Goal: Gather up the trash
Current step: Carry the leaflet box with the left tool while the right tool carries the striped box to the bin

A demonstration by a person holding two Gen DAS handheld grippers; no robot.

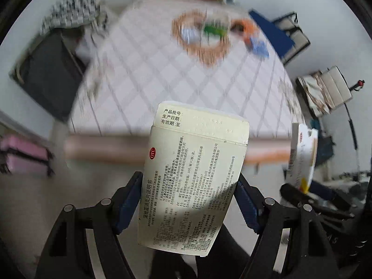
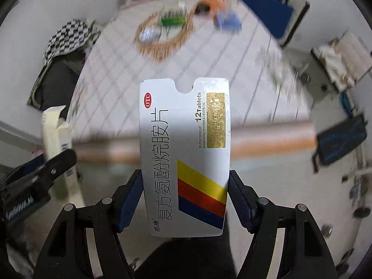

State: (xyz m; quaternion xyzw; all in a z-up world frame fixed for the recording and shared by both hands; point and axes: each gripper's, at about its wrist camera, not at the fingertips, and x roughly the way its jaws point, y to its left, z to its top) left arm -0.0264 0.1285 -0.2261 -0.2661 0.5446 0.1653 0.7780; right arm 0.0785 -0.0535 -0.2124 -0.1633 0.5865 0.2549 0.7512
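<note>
Gripping a cream medicine box (image 1: 193, 174), left tongs (image 1: 188, 200), right tongs (image 2: 184, 197) clamping white tablet box (image 2: 186, 153), wicker basket (image 1: 202, 39) beyond

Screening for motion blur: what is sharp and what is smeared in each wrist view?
Left wrist view: the cream medicine box is sharp, the table and basket behind it smeared. Right wrist view: the white tablet box is crisp, background equally streaked.

My left camera looks forward along my left tongs (image 1: 188, 200), high above the counter (image 1: 144, 86), tilted down at it; a cream box (image 1: 193, 176) fills its near field. My right camera faces the same way beside it, a white box (image 2: 186, 158) close up. Both share the counter and basket (image 2: 162, 34); each sees the other's box at its edge.
</note>
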